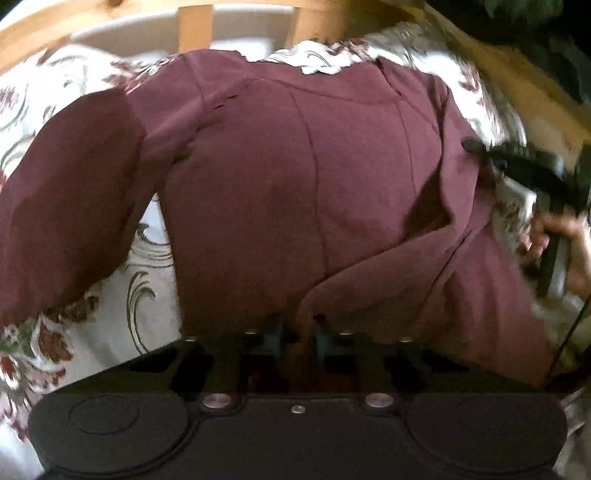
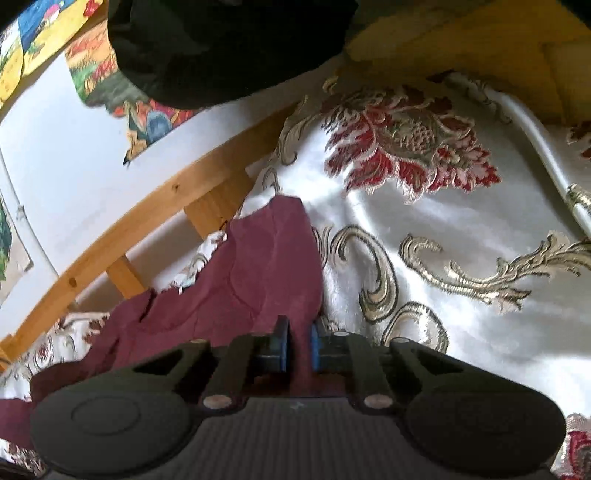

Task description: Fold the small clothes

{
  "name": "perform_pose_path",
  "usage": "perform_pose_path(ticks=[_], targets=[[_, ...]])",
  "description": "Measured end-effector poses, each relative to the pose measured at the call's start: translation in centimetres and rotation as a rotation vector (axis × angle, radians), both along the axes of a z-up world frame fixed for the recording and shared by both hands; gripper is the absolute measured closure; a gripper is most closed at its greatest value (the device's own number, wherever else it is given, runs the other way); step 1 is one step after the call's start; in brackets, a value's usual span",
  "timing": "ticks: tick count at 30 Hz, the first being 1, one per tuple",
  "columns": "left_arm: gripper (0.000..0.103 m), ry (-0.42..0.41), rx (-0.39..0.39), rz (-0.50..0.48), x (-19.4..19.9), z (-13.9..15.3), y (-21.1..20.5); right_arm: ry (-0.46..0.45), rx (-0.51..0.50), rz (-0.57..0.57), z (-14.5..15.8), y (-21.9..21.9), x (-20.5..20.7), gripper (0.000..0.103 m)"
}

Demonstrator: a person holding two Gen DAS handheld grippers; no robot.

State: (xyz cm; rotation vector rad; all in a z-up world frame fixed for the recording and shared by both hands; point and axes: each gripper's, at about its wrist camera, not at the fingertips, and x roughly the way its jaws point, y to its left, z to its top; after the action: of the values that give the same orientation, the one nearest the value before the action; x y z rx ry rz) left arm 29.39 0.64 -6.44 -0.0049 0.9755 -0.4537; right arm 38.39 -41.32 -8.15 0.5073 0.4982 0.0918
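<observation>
left wrist view first: the maroon top (image 1: pixel 295 177) lies spread flat on a bed, over a cream bedspread (image 1: pixel 147 288) with a red flower pattern, wooden rail (image 1: pixel 192 33) behind it. the left tongs (image 1: pixel 297 334) sit right at the near edge of the top, drawn together on the cloth, so i'd call that clamped on the hem or side edge; the picture is a bit blurred there. one sleeve (image 1: pixel 62 206) trails off to the left of the view, the body of the top runs straight ahead from the tongs.

over on the right of that same view, the right tongs come in at the far side edge of the top, a hand (image 1: pixel 561 240) on the handle. the right wrist view shows it close: right tongs (image 2: pixel 299 345) pinched together with a fold of maroon cloth between the pads, the rest of the top running off ahead and to the left, bare bedspread to the right.

so both tongs are on the cloth at two points along its edges, the top lying between them and ahead of each. its long axis looks to run across the left view, sleeve to sleeve. neither hand is nearer; both are already on it. my guess is the next move lifts these two points together and carries them over the body for a fold, and it turns on keeping that edge taut.
</observation>
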Motion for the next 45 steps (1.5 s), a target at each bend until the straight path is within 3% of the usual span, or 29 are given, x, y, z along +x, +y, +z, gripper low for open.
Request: perform_pose_path(ticks=[3,6,8,10,11,12,14,16,21,22,25,28,31,35,37,39,41,43,45], targets=[[0.097,0.059,-0.124,0.036,0.0,0.8,1.0,0.018,-0.005,-0.036,1.1,-0.5,0.0,0.092],[0.097,0.188,-0.303,0.09,0.2,1.0,2.2,0.033,0.029,-0.044,1.8,-1.4,0.0,0.092],[0.097,0.262,-0.372,0.124,0.4,0.3,2.7,0.057,0.016,-0.024,1.6,-1.5,0.4,0.088],[0.097,0.317,-0.356,0.164,0.7,-0.8,2.8,0.074,0.02,-0.025,1.0,-1.5,0.4,0.077],[0.097,0.341,-0.332,0.185,0.8,-1.4,2.8,0.08,0.043,-0.019,0.8,-1.7,0.4,0.063],[0.097,0.36,-0.335,0.207,0.9,-2.0,3.0,0.08,0.06,-0.006,0.7,-1.8,0.3,0.056],[0.097,0.407,-0.406,0.263,1.1,-2.9,3.8,0.061,0.052,0.017,1.0,-1.8,0.0,0.036],[0.097,0.442,-0.477,0.31,1.1,-3.4,4.5,0.048,-0.014,0.039,1.5,-1.3,-0.2,0.031],[0.097,0.444,-0.514,0.311,0.7,-2.5,4.4,-0.009,-0.295,0.088,2.4,2.2,-0.7,0.029],[0.097,0.44,-0.516,0.307,0.7,-2.3,4.4,-0.027,-0.333,0.127,2.6,3.1,-0.9,0.03],[0.097,0.438,-0.493,0.302,0.7,-2.1,4.3,-0.038,-0.368,0.259,2.9,5.6,-1.1,0.052],[0.096,0.45,-0.482,0.313,1.1,-2.7,4.3,0.029,-0.345,0.369,2.6,7.8,-0.8,0.062],[0.096,0.458,-0.487,0.321,1.1,-3.1,4.4,0.145,-0.414,0.429,1.6,10.1,-0.5,0.063],[0.096,0.452,-0.478,0.307,1.1,-3.0,4.6,0.196,-0.44,0.429,0.8,11.1,-0.5,0.055],[0.096,0.453,-0.466,0.302,1.0,-3.0,4.6,0.199,-0.464,0.428,0.2,11.3,-0.7,0.057],[0.095,0.454,-0.463,0.297,1.1,-3.2,4.5,0.203,-0.505,0.428,-0.2,11.8,-0.9,0.067],[0.095,0.46,-0.468,0.299,1.1,-3.3,4.4,0.199,-0.538,0.43,-0.4,12.1,-1.3,0.088],[0.095,0.462,-0.471,0.298,1.0,-3.5,4.6,0.194,-0.515,0.43,-0.5,11.9,-1.5,0.098],[0.095,0.457,-0.469,0.293,1.0,-3.5,4.6,0.182,-0.509,0.426,-0.5,12.0,-1.6,0.1]])
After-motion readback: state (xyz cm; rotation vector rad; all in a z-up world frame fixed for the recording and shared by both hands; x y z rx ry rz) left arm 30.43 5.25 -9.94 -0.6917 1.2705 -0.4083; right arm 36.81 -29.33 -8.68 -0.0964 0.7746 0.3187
